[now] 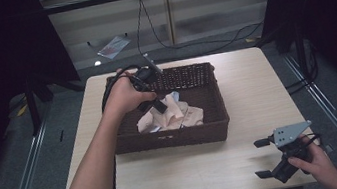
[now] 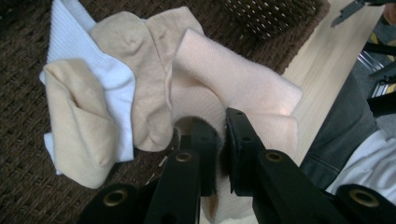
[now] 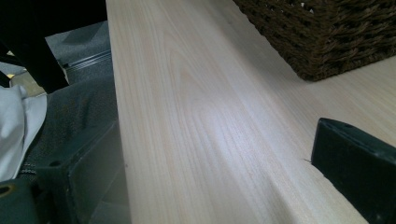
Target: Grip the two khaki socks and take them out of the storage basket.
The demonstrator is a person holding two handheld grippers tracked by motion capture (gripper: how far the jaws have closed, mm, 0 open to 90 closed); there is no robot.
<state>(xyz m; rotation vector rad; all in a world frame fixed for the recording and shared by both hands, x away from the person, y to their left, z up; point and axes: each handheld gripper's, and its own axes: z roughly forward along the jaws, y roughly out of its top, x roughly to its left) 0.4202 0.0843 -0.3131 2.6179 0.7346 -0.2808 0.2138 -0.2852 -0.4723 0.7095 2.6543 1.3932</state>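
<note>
A dark wicker basket (image 1: 173, 138) stands mid-table and holds a heap of socks (image 1: 180, 115). My left gripper (image 1: 158, 107) reaches down into it. In the left gripper view its jaws (image 2: 220, 135) are shut on a pale pink sock (image 2: 233, 79). Beside that sock lie a beige sock (image 2: 79, 121) and a white sock (image 2: 112, 74) on the basket floor (image 2: 28, 186). My right gripper (image 1: 259, 159) rests low at the table's near right corner, open. In its own view the right gripper (image 3: 210, 149) has bare wood between its wide-apart jaws.
The light wooden table (image 1: 246, 88) has free room right of the basket and along its front edge. A basket corner (image 3: 327, 37) lies ahead of the right gripper. Cables (image 1: 157, 35) run over the floor behind the table.
</note>
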